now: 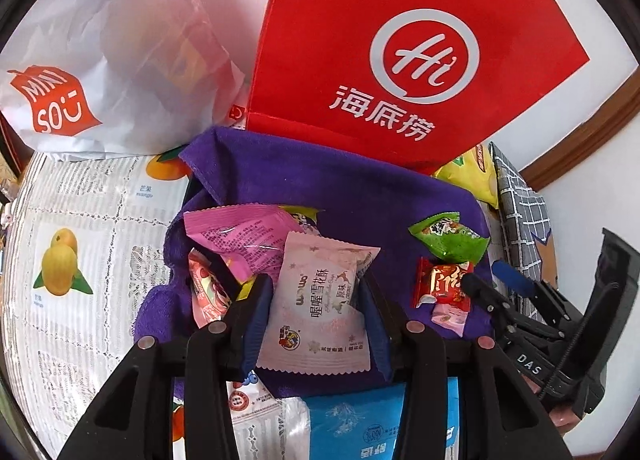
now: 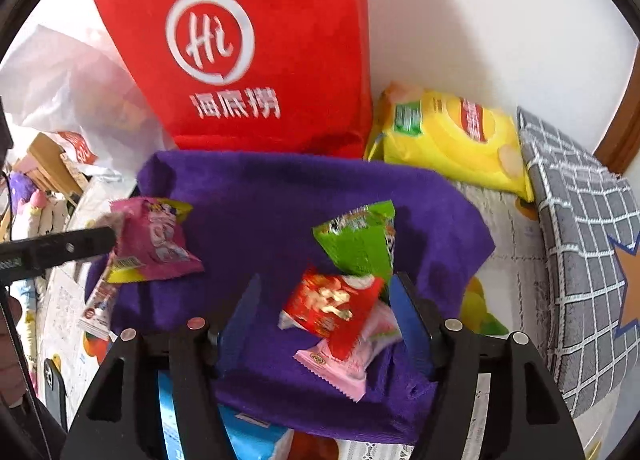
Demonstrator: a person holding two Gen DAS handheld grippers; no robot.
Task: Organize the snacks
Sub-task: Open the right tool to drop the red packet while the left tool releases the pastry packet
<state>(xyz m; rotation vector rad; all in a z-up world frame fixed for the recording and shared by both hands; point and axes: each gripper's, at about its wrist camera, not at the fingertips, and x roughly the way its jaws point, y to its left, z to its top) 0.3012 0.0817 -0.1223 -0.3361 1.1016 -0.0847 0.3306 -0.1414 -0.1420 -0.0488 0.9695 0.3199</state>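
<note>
A white wall (image 2: 480, 19) backs a table spread with fruit-printed newsprint paper (image 1: 80, 219), and a brown wooden trim (image 1: 592, 131) curves along the right. Against the wall leans a stiff red fabric bag (image 1: 380, 39), with a crinkled white Miniso bag (image 1: 100, 59) to its left and a glossy yellow chip bag (image 2: 452, 135) and a grey checked cushion (image 2: 580, 240) to its right. A plush purple towel (image 1: 280, 179) fills the middle, its edges rumpled, with bare nap open between the scattered snacks. The left gripper (image 1: 316, 300) is clamped on a pale pink nougat packet (image 1: 320, 300). The right gripper (image 2: 328, 316) stands wide around a red candy packet (image 2: 332, 308) lying atop a pink wrapper (image 2: 360, 356), with a green packet (image 2: 356, 240) just behind.
</note>
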